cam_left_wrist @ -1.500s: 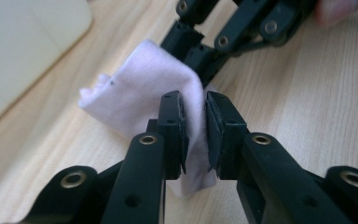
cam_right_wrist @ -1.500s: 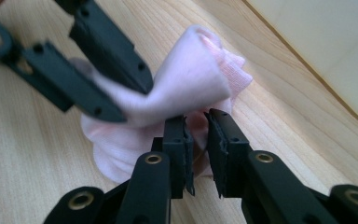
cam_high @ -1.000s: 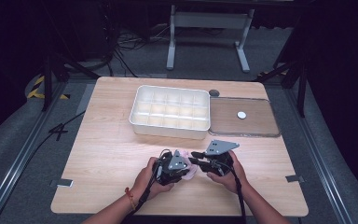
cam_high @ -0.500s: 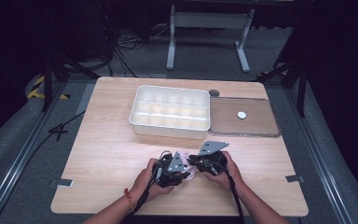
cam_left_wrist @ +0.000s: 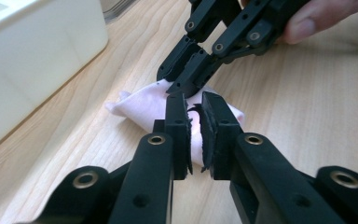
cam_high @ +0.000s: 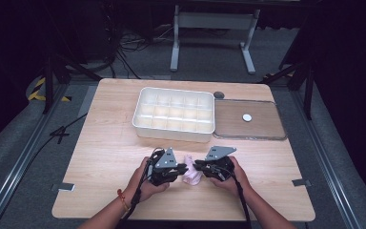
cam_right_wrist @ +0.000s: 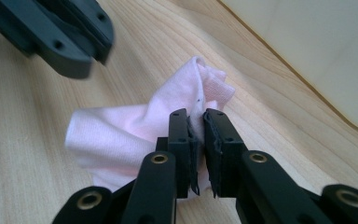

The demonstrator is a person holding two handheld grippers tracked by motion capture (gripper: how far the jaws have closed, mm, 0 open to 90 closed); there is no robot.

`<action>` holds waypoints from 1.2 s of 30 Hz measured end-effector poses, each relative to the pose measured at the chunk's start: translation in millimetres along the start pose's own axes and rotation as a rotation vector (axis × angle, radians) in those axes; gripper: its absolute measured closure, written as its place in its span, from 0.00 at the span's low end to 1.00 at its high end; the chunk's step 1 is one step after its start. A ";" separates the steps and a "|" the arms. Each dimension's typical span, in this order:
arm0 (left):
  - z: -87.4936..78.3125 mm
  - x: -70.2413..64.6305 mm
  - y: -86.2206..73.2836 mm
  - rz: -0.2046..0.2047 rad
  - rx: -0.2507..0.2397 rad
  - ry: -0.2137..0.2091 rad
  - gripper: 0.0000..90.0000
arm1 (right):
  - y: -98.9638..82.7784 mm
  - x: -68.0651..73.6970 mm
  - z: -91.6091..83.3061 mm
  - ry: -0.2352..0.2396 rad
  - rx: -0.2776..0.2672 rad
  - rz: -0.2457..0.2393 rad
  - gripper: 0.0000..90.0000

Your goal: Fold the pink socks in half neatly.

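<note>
A small pale pink cloth (cam_high: pixel 191 175) lies bunched on the wooden table (cam_high: pixel 109 148) near its front edge. My left gripper (cam_high: pixel 183 168) comes in from the left and my right gripper (cam_high: pixel 198 166) from the right, tips almost meeting over it. In the left gripper view the left gripper (cam_left_wrist: pixel 194 100) is shut on a fold of the cloth (cam_left_wrist: pixel 140 105), its jaws having just closed further. In the right gripper view the right gripper (cam_right_wrist: pixel 196 116) pinches another fold of the cloth (cam_right_wrist: pixel 116 135), its jaws having just been closing too.
A white compartment tray (cam_high: pixel 174 131) stands just behind the hands; its wall (cam_left_wrist: pixel 37 56) is close on the left gripper's left. To its right lies a flat brown-tinted lid (cam_high: pixel 262 129) with a white disc (cam_high: pixel 247 117) on it. A small dark round spot (cam_high: pixel 218 95) sits at the table's back edge.
Both hands have stayed nearly in place. The two grippers' tips have drawn a little closer together over the pink cloth.
</note>
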State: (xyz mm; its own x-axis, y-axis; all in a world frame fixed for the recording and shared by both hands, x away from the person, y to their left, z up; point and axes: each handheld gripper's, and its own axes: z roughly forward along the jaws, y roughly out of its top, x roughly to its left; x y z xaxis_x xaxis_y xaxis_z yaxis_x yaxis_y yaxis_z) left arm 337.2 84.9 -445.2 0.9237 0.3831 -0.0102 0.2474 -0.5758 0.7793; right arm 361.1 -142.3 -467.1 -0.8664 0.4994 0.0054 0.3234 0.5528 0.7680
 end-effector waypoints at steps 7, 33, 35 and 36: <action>20.8 -12.1 -3.4 0.075 0.041 -0.058 0.90 | -0.8 -0.3 -0.6 0.004 -0.001 0.005 0.90; 34.3 -19.0 -10.0 0.090 0.058 -0.100 0.91 | 17.8 11.7 -12.7 0.031 -0.109 -0.039 0.94; 34.6 -18.5 -10.5 0.081 0.053 -0.100 0.91 | 16.9 13.8 -4.1 0.055 -0.081 -0.053 0.95; 34.4 -18.7 -10.7 0.072 0.055 -0.104 0.92 | 15.8 13.6 -1.1 0.059 -0.071 -0.057 0.96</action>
State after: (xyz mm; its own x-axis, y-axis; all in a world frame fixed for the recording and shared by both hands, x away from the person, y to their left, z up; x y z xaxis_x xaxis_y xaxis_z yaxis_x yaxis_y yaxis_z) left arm 327.4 59.1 -474.9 0.9643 0.2639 -0.0227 0.1923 -0.6386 0.7451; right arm 354.1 -127.4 -454.1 -0.9040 0.4275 -0.0034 0.2473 0.5293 0.8116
